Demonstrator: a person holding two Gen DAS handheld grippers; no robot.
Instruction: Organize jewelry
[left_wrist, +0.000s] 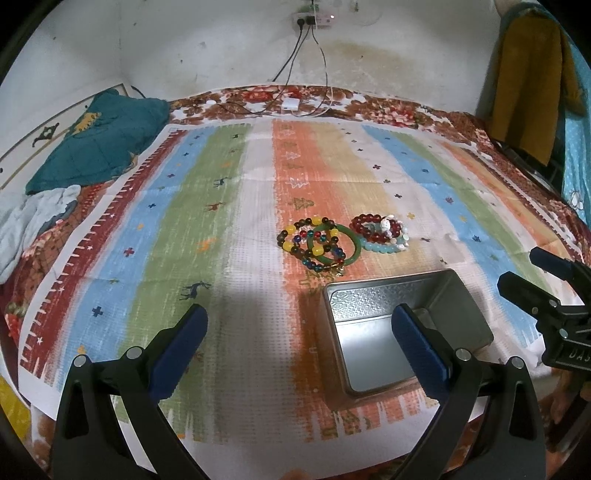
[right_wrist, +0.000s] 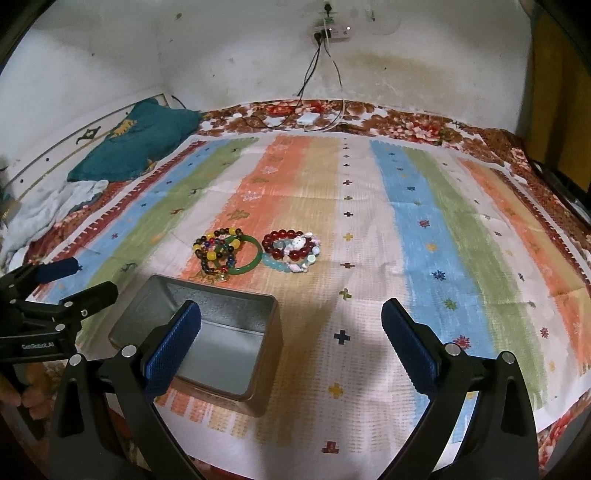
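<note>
Two heaps of bracelets lie on the striped cloth. The left heap has a green bangle (left_wrist: 354, 246) (right_wrist: 255, 254) under yellow-and-brown bead strings (left_wrist: 306, 240) (right_wrist: 216, 251). The right heap has dark red bead bracelets (left_wrist: 373, 227) (right_wrist: 284, 240) over pale blue and white ones (left_wrist: 384, 248) (right_wrist: 291, 264). An open, empty metal tin (left_wrist: 454, 295) (right_wrist: 155, 291) stands in front of them. My left gripper (left_wrist: 299, 328) (right_wrist: 74, 280) is open and empty, left of the tin. My right gripper (right_wrist: 291, 328) (left_wrist: 524, 273) is open and empty, right of the tin.
The striped cloth (left_wrist: 229, 206) (right_wrist: 424, 206) covers a floral bedspread. A teal quilt (left_wrist: 99, 144) (right_wrist: 140, 144) and pale clothes (left_wrist: 33, 218) lie at the far left. Cables and a white charger (left_wrist: 290, 104) (right_wrist: 308, 119) lie by the back wall. Yellow fabric (left_wrist: 532, 81) hangs at the right.
</note>
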